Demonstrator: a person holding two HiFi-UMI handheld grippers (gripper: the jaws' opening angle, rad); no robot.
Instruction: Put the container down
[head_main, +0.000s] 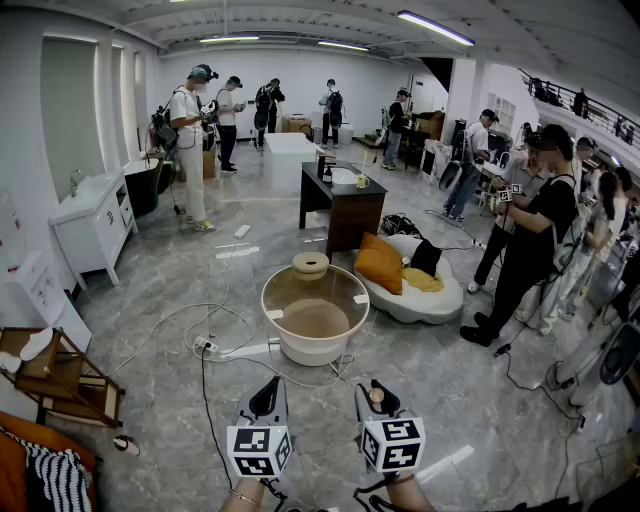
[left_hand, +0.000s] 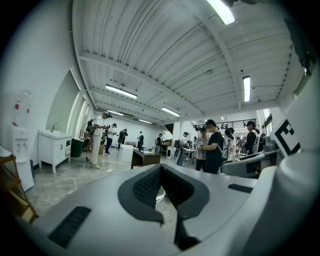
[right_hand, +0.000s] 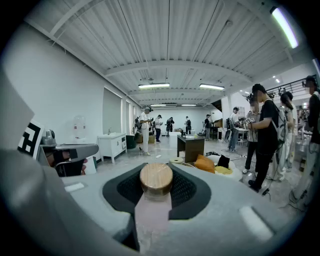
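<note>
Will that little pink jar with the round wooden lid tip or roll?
Probably light: the right gripper alone holds the pink jar with the round wooden lid. Narrow, so it might tip. Being round, it may roll.

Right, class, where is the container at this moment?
The container is held by the right gripper, low in the head view, right of the left gripper, short of the round table.

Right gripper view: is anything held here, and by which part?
Yes. The right gripper is shut on a small pink container with a wooden lid; its fingers clamp the body just below the lid.
</note>
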